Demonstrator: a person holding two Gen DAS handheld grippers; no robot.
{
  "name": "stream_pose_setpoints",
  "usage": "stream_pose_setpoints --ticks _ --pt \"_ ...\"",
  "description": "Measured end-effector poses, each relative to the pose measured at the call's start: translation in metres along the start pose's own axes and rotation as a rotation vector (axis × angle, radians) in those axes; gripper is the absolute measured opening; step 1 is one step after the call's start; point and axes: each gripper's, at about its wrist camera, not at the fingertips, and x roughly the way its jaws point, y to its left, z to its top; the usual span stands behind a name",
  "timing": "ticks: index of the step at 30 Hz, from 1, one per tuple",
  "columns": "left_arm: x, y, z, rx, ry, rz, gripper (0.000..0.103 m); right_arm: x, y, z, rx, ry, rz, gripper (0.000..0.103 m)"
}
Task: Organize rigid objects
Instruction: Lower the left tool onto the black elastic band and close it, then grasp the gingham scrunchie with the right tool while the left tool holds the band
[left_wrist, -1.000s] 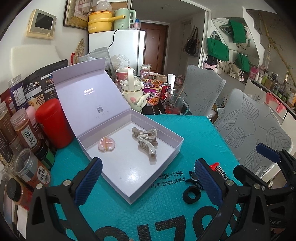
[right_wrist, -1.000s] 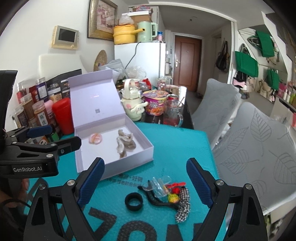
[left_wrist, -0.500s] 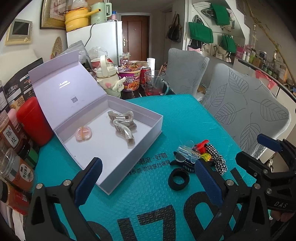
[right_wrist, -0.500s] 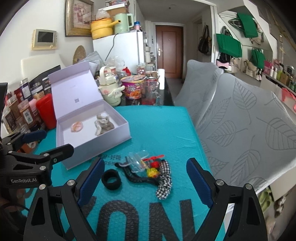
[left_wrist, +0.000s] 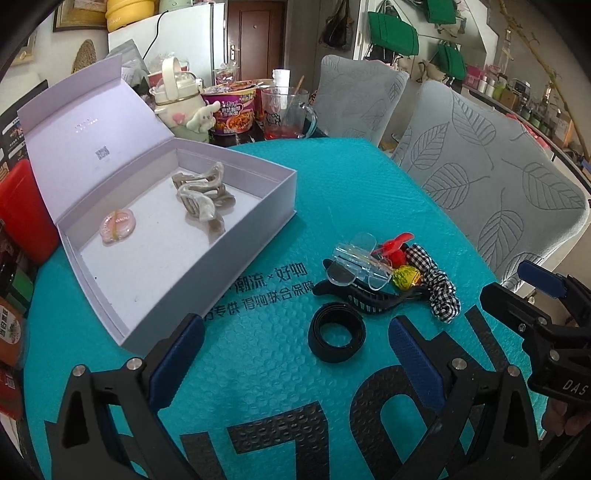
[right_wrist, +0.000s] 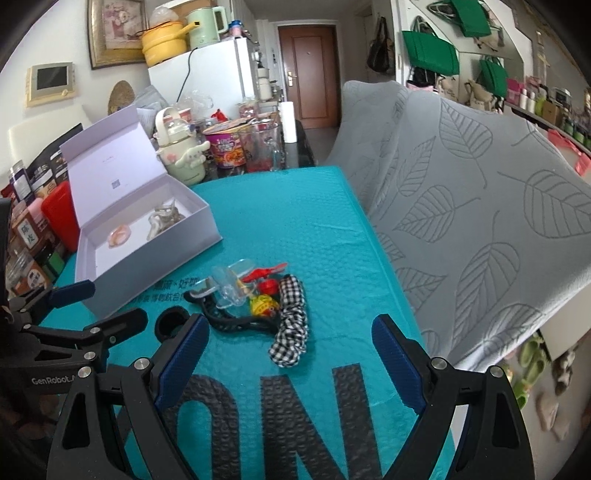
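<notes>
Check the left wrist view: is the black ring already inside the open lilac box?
No, the black ring lies on the teal mat, outside the lilac box, which holds only a pink disc and marbled hair claws.

Two wrist fisheyes angled down, close over one shared teal mat.

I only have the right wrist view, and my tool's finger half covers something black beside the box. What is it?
Observer: A black ring, a closed band lying flat on the mat, on the near side of the black claw clip.
Operator: Is the left tool carrying anything?
Observer: No. The left tool is open, with only mat between its fingers.
Operator: The box wall hides the near floor from me. Any room there?
Observer: Yes. The near end of the box is bare; the pink disc and pearly clips lie nearer the lid.
</notes>
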Motion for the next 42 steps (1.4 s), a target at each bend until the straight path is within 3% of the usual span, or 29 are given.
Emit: stream_pose_setpoints --ticks 7,11,19,25,29,37,42 --pt "0.025 -0.004 -0.004 0.015 0.064 0.002 0.101 0.026 -0.009 -0.004 0.016 0.062 -0.011 0.091" --pt "0.037 -0.004 -0.006 -0.002 0.103 -0.037 0.101 0.036 -0.012 -0.004 0.024 0.087 -0.007 0.090" --pt "0.056 -0.014 -0.008 0.026 0.146 -0.044 0.086 0.058 -0.021 0.002 0.064 0.128 -0.003 0.085" --pt "0.058 -0.021 -0.007 0.079 0.120 -0.035 0.065 0.075 -0.027 0.002 0.101 0.181 0.033 0.062" --pt "0.057 -0.020 -0.008 0.083 0.088 -0.034 0.040 0.077 -0.026 0.003 0.100 0.169 0.076 0.049" --pt "0.053 -0.017 -0.010 0.065 0.085 -0.064 0.040 0.078 -0.015 -0.002 0.031 0.178 0.073 0.024" --pt "0.048 -0.014 -0.014 0.045 0.088 -0.086 0.040 0.073 -0.015 -0.008 0.037 0.162 0.068 0.021"
